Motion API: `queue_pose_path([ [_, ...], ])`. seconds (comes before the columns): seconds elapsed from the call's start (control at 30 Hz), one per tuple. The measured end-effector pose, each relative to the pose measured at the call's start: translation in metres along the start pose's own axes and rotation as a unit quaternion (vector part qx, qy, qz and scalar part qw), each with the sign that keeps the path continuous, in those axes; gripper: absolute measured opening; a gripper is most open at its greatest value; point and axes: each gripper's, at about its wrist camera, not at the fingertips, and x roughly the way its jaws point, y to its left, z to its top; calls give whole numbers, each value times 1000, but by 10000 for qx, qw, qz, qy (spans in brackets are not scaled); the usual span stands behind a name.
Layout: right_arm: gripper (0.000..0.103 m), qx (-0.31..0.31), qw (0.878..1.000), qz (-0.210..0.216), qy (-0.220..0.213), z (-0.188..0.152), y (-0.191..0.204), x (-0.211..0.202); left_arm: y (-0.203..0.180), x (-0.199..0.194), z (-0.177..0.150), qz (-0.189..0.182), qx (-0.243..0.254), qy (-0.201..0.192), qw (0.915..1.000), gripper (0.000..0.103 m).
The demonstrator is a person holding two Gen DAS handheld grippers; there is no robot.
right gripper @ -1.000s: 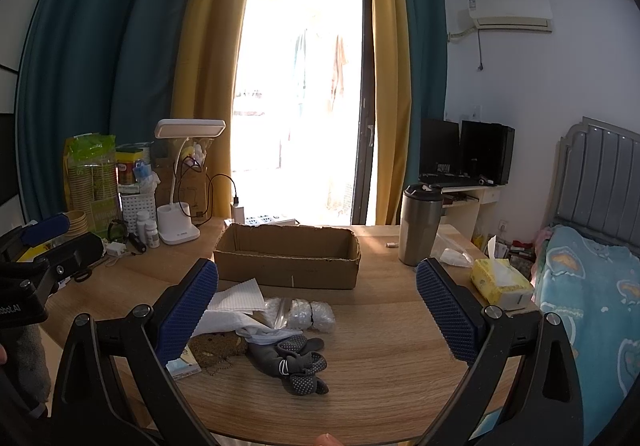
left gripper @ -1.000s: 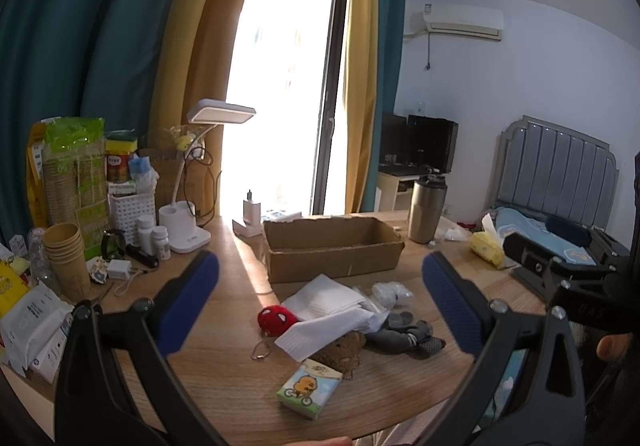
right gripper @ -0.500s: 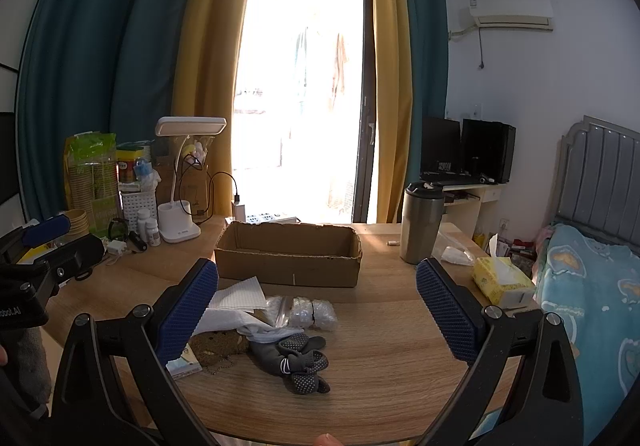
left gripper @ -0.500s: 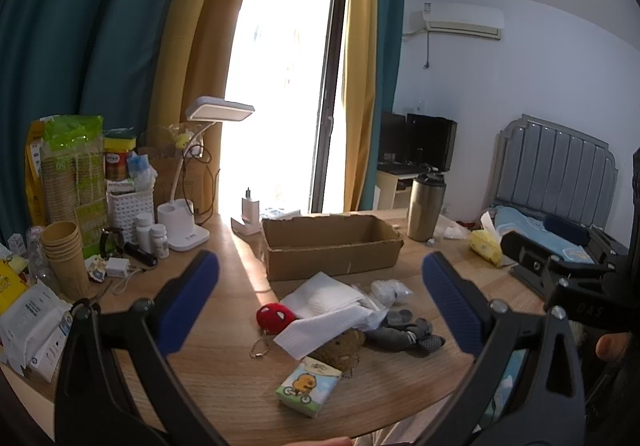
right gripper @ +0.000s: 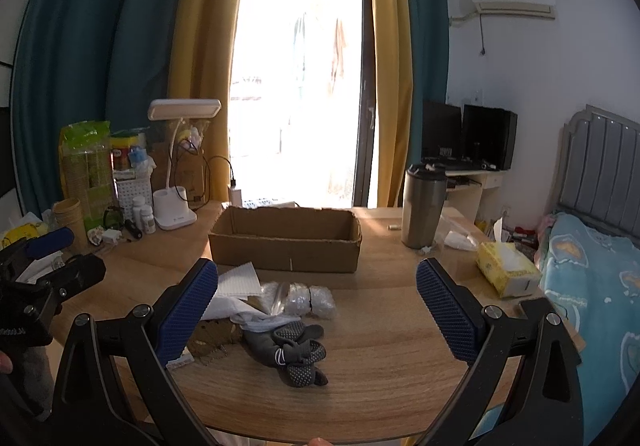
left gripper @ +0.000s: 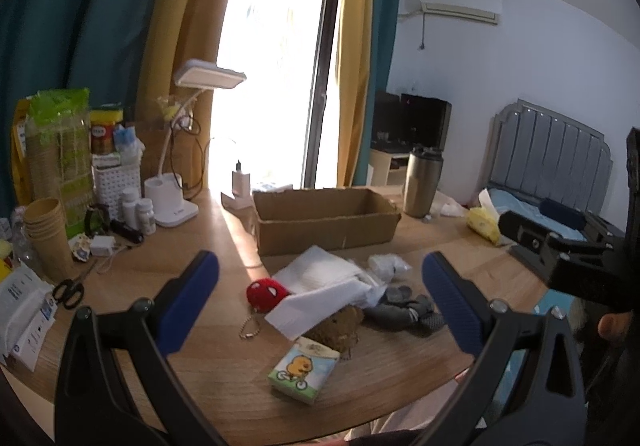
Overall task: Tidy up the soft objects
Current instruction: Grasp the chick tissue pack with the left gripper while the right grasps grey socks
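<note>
A pile of soft things lies on the wooden table in front of an open cardboard box (left gripper: 326, 218) (right gripper: 286, 242): a red plush ball (left gripper: 266, 294), white cloths (left gripper: 320, 284) (right gripper: 236, 284), a brown plush toy (left gripper: 338, 328), grey socks (left gripper: 400, 312) (right gripper: 294, 346), clear wrapped white rolls (right gripper: 306, 298) and a tissue pack with a chick print (left gripper: 304, 370). My left gripper (left gripper: 320, 302) is open and empty above the near table edge. My right gripper (right gripper: 316, 310) is open and empty, over the socks.
A desk lamp (left gripper: 176, 150), bottles, paper cups (left gripper: 46, 230), scissors (left gripper: 68, 292) and packets crowd the table's left. A steel tumbler (right gripper: 422, 206) and a yellow tissue box (right gripper: 506, 270) stand at the right. A bed (right gripper: 592, 286) lies beyond the table.
Both views have shifted only slightly; the left gripper has risen a little. Both grippers stay open and the objects have not moved.
</note>
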Motion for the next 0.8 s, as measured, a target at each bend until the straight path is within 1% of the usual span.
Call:
queue_pose_path([
  [0.17, 101, 78, 9997, -6, 238, -9, -4, 18, 3, 14, -12, -2, 60, 232, 9997, 102],
  [0.37, 101, 137, 9986, 20, 501, -21, -6, 38, 9, 37, -30, 105, 113, 606, 9980, 102],
  [0.53, 101, 199, 9973, 35, 703, -33, -10, 52, 10, 54, -45, 109, 132, 940, 9954, 102],
  [0.8, 101, 304, 9937, 95, 1078, -51, -14, 77, 12, 76, -62, 109, 111, 1367, 9905, 102],
])
